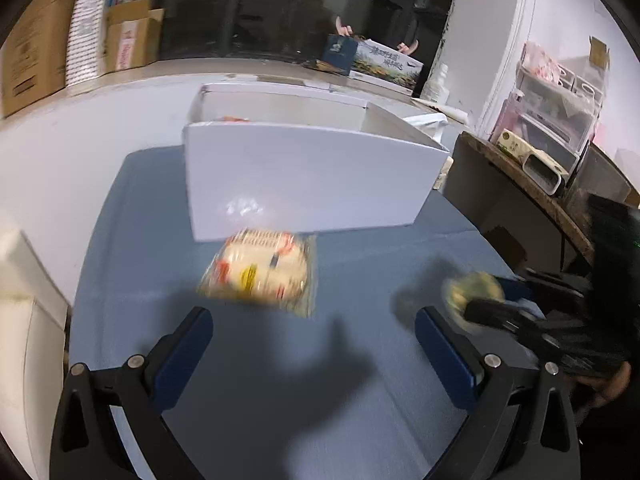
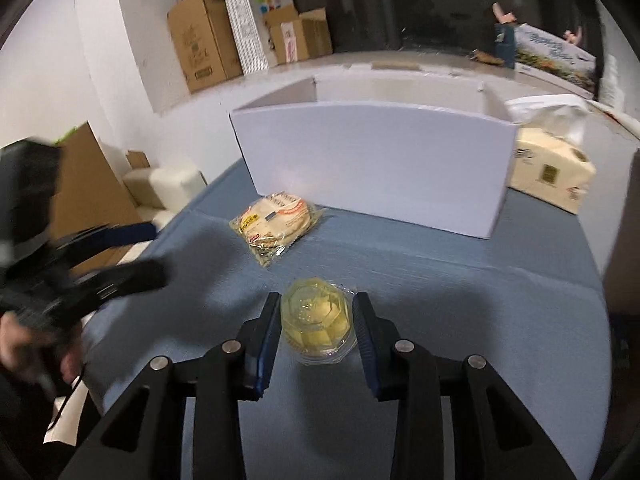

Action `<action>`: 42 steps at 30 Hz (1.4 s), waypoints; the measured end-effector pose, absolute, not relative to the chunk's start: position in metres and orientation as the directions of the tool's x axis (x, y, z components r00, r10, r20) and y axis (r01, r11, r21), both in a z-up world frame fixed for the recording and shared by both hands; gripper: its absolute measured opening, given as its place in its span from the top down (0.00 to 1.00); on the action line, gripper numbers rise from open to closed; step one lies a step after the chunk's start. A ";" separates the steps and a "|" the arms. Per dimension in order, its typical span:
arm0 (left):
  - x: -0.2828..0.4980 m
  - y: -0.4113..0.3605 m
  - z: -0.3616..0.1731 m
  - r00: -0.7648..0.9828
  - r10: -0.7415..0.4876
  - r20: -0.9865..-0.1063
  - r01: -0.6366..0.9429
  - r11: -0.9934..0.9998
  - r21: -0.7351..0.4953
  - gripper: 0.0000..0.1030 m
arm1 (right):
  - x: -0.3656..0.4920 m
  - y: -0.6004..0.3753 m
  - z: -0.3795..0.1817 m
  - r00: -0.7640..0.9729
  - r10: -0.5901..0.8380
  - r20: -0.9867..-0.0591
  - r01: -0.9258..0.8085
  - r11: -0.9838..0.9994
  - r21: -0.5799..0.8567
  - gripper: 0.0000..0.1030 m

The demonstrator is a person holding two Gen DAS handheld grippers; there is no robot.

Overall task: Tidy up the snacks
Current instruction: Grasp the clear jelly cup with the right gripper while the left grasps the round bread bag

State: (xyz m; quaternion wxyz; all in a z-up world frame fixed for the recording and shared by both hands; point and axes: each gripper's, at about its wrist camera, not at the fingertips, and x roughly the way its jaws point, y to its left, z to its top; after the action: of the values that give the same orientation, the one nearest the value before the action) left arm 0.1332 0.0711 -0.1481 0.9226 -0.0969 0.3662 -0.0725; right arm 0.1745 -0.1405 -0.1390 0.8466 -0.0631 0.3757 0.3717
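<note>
1. My right gripper (image 2: 316, 322) sits low in the centre of the right wrist view, its blue-padded fingers (image 2: 269, 336) closed against both sides of a clear plastic cup of yellow snack (image 2: 318, 326); whether the cup still touches the blue table cover (image 2: 460, 292) I cannot tell.
2. My left gripper (image 1: 314, 344) is spread wide with nothing between its fingers, hovering over the cover at the bottom of the left wrist view.
3. A wrapped flat pastry packet (image 1: 262, 270) lies on the cover just ahead of the left fingers, its far edge close to the near wall of the white box (image 1: 312, 176).
4. The box stands at the far end of the table, open-topped, spanning most of the cover's width. Bare cover lies between the packet and the cup.
5. The left table edge runs down the left of the left wrist view, beside a white wall; the right edge borders a dark wooden shelf (image 1: 528, 184).
6. Only the left view looks over the box rim, showing something orange (image 1: 236, 119) inside at upper left.
7. Only the right view shows the tissue pack (image 2: 552, 168) just beside the box's right end, and the packet sharply; the left view is blurred.
8. Each view catches the other gripper at its side margin.
</note>
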 end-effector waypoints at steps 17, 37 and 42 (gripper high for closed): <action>0.239 0.070 -0.196 0.591 -0.108 -0.799 0.046 0.994 -0.100 0.01 | 0.150 -0.183 -0.118 0.499 0.600 -0.625 -0.637 0.743 0.205 0.62; 0.137 0.072 -0.104 0.787 -0.178 -0.590 0.078 0.978 -0.191 0.40 | 0.146 -0.180 -0.113 0.509 0.604 -0.613 -0.640 0.742 0.200 0.62; 0.139 0.068 -0.050 0.838 -0.184 -0.513 0.107 0.979 -0.175 0.40 | 0.161 -0.176 -0.091 0.532 0.616 -0.581 -0.642 0.741 0.197 0.62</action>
State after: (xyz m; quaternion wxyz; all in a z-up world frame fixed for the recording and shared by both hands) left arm 0.1394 0.0676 -0.0501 0.9562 -0.0695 0.2738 -0.0761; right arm 0.1609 -0.1763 -0.0911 0.8749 -0.0206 0.3238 0.3594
